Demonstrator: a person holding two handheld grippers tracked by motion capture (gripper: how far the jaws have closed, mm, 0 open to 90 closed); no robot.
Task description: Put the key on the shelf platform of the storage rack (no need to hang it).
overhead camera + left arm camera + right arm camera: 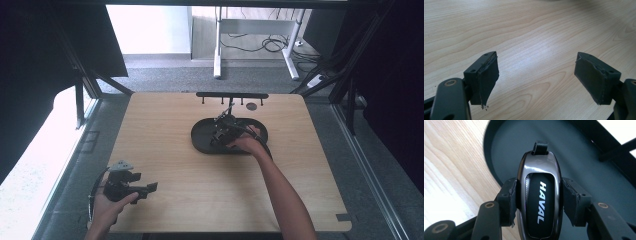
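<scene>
Table [165, 200] wide open; key fob [539, 195] (clamped) over tray [584, 170].

black two-jaw tool [537, 77], torn pads [487, 80], brass-ringed screws.

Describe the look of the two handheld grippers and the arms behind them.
Both grippers, left gripper and right gripper, are black, with two blocky jaws faced in worn dark pads and brass-ringed pivot screws. A grey three-cornered plate tops the left one. The forearms are bare, no sleeves.

The worktop [165, 200] is bare wood on the left and front, with lots of room to move. A black tray [202, 142] sits near the back. Behind it, a black rack [232, 95] with pegs blocks the far edge.
</scene>
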